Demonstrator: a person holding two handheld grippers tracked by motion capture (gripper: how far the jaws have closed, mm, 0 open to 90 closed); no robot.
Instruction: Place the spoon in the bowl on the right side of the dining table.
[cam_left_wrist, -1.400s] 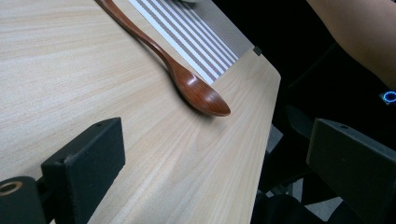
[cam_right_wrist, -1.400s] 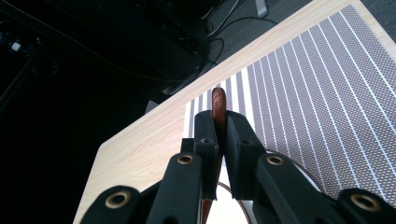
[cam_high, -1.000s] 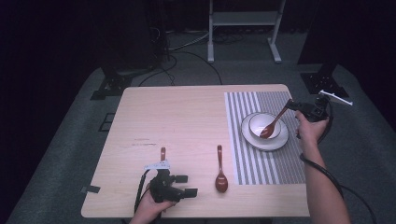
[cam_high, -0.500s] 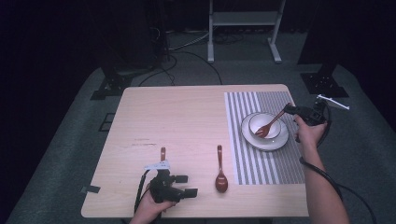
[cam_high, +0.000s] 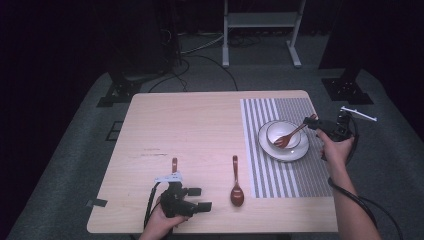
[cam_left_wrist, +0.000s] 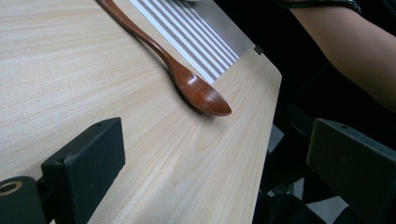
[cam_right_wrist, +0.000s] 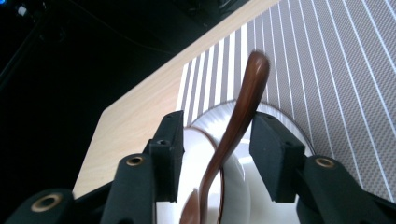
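**Fork released into the bowl at the right of the bench**

Dark floor and black stands surround a pale wooden bench, whose right part carries a grey striped mat.

At the near left, the left hand-held gripper lies low at the bench's near edge in the person's hand, pointing right, its jaws standing wide apart with nothing between them. Just beyond it, a brown utensil handle shows from behind the gripper's body. To the right of that, a brown wooden spoon lies flat on the bare wood just left of the mat, bowl end toward the near edge; in the left gripper view the same spoon lies ahead of the open jaws, untouched.

Farther right, on the mat, a white bowl sits on a white plate. A brown fork leans in the bowl, head down inside, handle rising to the right over the rim. The right hand-held gripper is at the handle's end. Its jaws have just been opening: in the right gripper view the fork's handle runs between the pads with a gap on the left side; whether the right pad touches it, I cannot tell.
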